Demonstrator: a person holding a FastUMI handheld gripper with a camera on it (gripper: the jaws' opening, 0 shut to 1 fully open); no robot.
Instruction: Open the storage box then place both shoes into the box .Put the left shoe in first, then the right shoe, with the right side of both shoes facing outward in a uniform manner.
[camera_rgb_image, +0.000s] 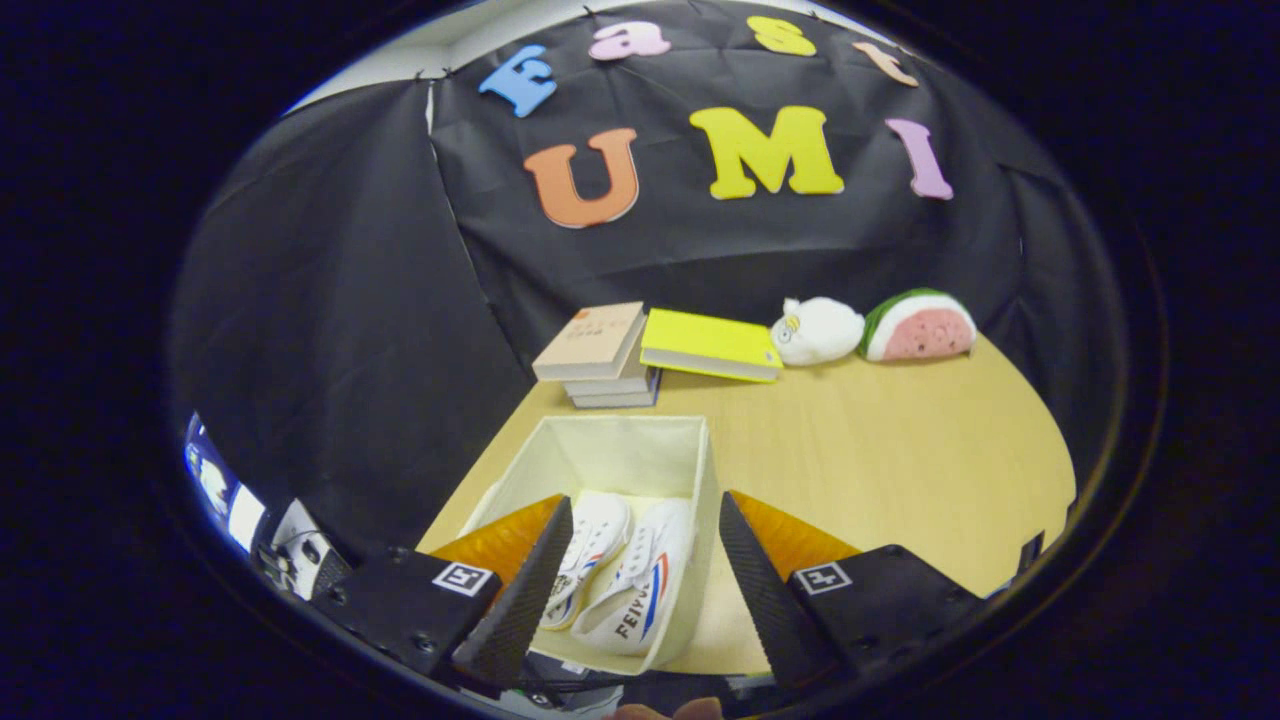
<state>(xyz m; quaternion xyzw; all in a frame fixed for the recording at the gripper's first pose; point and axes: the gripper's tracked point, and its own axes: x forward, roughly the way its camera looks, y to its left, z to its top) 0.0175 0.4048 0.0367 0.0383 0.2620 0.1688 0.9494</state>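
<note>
Gripper view, items on the wooden table (880, 440):
- Gripper (645, 575): fingers spread wide apart, holding nothing, poised above the box.
- Storage box (620, 450): pale fabric, lid off, open top between the fingers.
- Two white shoes (615, 570): side by side inside the box.
- Books (600, 355), yellow book (712, 343): beyond the box.
- White plush (815, 330), watermelon plush (920, 327): beside the books.

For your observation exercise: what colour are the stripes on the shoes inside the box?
Red and blue stripes on white shoes, seen in the gripper view between the open gripper fingers.
</note>
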